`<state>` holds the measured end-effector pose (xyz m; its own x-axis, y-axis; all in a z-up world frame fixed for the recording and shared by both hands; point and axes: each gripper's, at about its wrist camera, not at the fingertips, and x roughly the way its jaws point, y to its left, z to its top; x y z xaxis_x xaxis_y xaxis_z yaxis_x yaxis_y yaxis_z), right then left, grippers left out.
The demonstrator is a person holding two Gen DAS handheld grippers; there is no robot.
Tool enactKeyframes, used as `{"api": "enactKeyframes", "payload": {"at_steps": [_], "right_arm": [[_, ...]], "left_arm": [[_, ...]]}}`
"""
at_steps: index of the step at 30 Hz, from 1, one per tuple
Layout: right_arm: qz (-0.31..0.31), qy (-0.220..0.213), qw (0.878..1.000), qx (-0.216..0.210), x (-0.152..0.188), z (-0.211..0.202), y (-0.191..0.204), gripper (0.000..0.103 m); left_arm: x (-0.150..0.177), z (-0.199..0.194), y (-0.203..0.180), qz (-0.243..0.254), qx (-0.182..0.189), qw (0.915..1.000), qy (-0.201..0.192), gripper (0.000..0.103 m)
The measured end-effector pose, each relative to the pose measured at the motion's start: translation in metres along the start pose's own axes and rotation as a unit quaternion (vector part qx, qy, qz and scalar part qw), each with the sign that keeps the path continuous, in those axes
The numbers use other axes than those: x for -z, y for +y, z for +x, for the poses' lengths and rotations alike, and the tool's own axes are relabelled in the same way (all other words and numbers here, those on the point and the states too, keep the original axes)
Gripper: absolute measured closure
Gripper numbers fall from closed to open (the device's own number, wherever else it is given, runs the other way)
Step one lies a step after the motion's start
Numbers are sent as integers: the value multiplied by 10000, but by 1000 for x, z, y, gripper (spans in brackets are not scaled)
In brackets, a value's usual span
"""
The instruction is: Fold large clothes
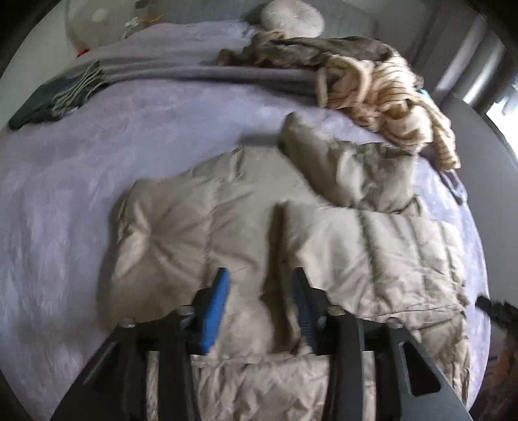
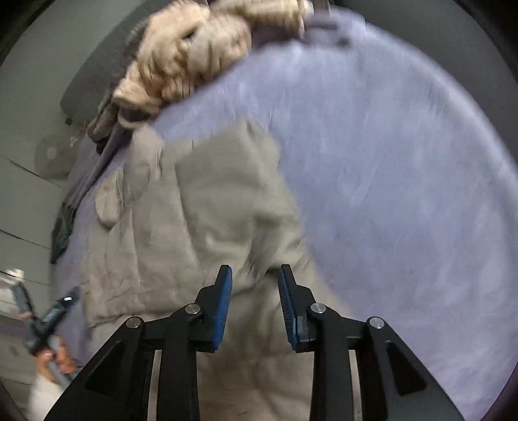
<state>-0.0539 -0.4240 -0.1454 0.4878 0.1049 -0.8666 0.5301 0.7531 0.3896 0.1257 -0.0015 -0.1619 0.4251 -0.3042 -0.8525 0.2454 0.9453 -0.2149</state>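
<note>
A beige quilted puffer jacket point(image 1: 323, 246) lies spread on a lilac bed cover point(image 1: 97, 162), one sleeve point(image 1: 356, 168) folded across its upper part. My left gripper point(image 1: 260, 272) hovers over the jacket's near part, its blue pads apart, with a raised fold of fabric below the gap and no pad pressing on it. In the right wrist view the same jacket point(image 2: 194, 210) fills the left half. My right gripper point(image 2: 255, 267) stands open above the jacket's edge, with nothing pinched. The left gripper's handle point(image 2: 48, 317), held by a hand point(image 2: 61, 356), shows at the lower left.
A cream striped garment point(image 1: 388, 97) and a brown one point(image 1: 307, 48) are heaped at the far right of the bed. A folded grey fringed blanket point(image 1: 194, 73) and a dark green cloth point(image 1: 39, 107) lie at the back left. A round cushion point(image 1: 291, 16) sits behind. Bare cover point(image 2: 388, 162) stretches to the right.
</note>
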Motion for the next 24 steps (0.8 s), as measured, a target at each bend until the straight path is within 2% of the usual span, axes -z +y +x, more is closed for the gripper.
{"api": "enactKeyframes", "payload": {"at_steps": [2, 3, 4, 6, 9, 12, 14, 18, 21, 24], "right_arm": [[37, -225, 9997, 50, -18, -1, -2, 80], [104, -255, 9996, -50, -25, 1, -4, 80], [183, -255, 9992, -237, -36, 7, -3, 80], [67, -138, 9993, -328, -50, 27, 3, 80], [-114, 120, 9999, -30, -58, 67, 13, 80], [-51, 359, 9991, 239, -53, 102, 0, 84], [-33, 271, 9994, 223, -48, 111, -8, 84], [-110, 99, 9994, 310, -42, 105, -6, 84], [-608, -102, 9940, 907, -30, 80, 7, 79], [-999, -255, 9881, 1141, -10, 54, 7, 79]], "left_arm": [[-4, 1, -11, 61, 98, 9999, 9, 63], [-5, 5, -19, 88, 162, 9998, 31, 63], [-6, 12, -29, 169, 215, 9996, 48, 63], [-4, 29, -44, 387, 94, 9991, 142, 63], [6, 69, -42, 433, -342, 9977, 405, 63], [8, 80, -34, 284, -191, 9987, 384, 63], [9, 83, -37, 429, -229, 9981, 365, 63], [12, 81, -40, 531, -341, 9975, 309, 63], [14, 79, -38, 501, -383, 9975, 318, 63], [14, 81, -38, 518, -430, 9972, 315, 63]]}}
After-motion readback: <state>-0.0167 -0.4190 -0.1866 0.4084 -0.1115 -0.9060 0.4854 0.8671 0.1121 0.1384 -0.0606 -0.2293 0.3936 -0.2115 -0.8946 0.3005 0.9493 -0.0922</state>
